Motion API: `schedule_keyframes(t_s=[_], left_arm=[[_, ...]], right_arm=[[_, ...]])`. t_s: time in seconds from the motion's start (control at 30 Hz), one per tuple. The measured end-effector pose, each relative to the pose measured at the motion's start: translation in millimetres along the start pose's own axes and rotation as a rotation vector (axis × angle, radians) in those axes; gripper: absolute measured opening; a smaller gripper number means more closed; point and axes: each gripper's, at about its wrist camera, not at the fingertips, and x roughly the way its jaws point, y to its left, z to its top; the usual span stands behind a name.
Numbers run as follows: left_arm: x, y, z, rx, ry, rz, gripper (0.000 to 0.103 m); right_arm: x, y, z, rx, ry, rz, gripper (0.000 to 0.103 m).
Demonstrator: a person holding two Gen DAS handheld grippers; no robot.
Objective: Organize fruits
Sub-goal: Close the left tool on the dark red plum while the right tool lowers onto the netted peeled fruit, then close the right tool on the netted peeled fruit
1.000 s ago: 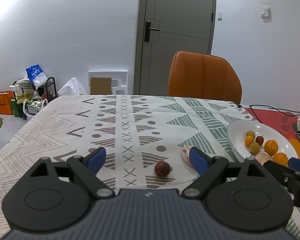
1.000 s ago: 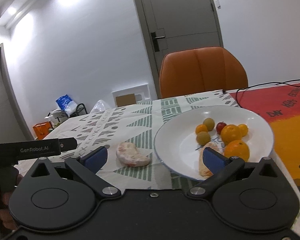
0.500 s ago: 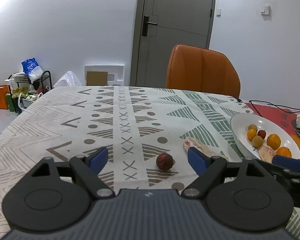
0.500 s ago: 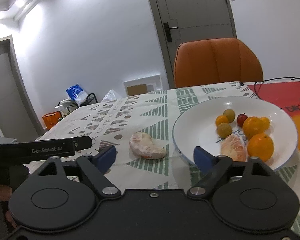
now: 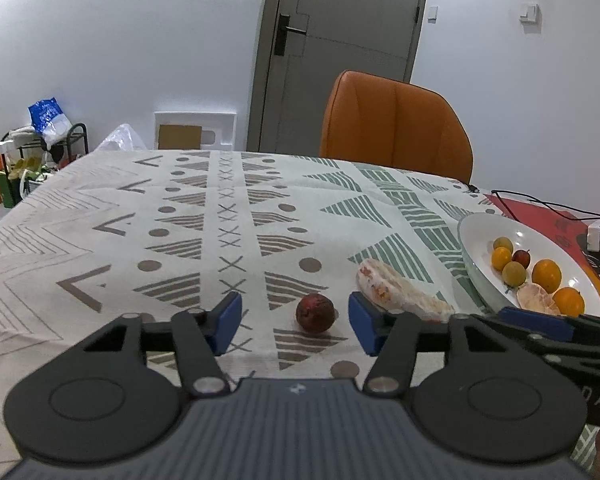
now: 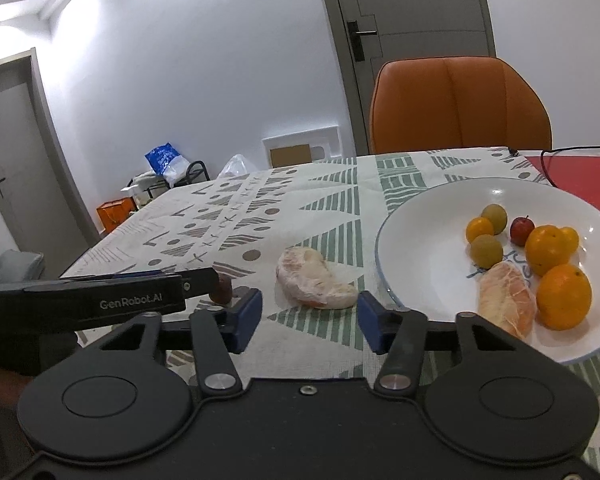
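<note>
Your left tongs hover low over the patterned tabletop, their blue-padded jaws closing around a small dark-red fruit that sits on the cloth between them, the pads not yet touching it. Your right tongs are closing too, lined up on a peeled citrus piece that lies on the cloth just beyond the tips, beside the rim of the white plate; nothing is gripped in either pair. On that plate rest two oranges, several small yellow and greenish fruits, one small red fruit and a second peeled citrus piece. In the right wrist view, the body of your left tool crosses the lower left, half hiding the dark-red fruit. An orange chair stands at the far edge of the tabletop, before a grey door.
</note>
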Motion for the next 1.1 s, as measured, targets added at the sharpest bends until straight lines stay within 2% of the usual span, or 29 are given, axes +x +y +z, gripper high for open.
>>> schedule_keyframes(t_s=[0.07, 0.23, 0.4, 1.1], left_arm=[[3.6, -0.7, -0.2, -0.001, 0.005, -0.008, 0.053], [15.3, -1.9, -1.6, -0.017, 0.023, -0.019, 0.044], [24.0, -1.0, -3.9, -0.028, 0.041, -0.029, 0.024], [11.1, 31.3, 8.1, -0.105, 0.017, 0.005, 0.023]], right_arm=[[3.2, -0.8, 0.8, -0.002, 0.008, -0.001, 0.046], [10.6, -1.2, 5.9, -0.019, 0.021, -0.005, 0.046], [17.5, -2.3, 9.7, -0.033, 0.032, -0.009, 0.045], [63.6, 18.1, 25.3, -0.144, 0.107, 0.008, 0.045]])
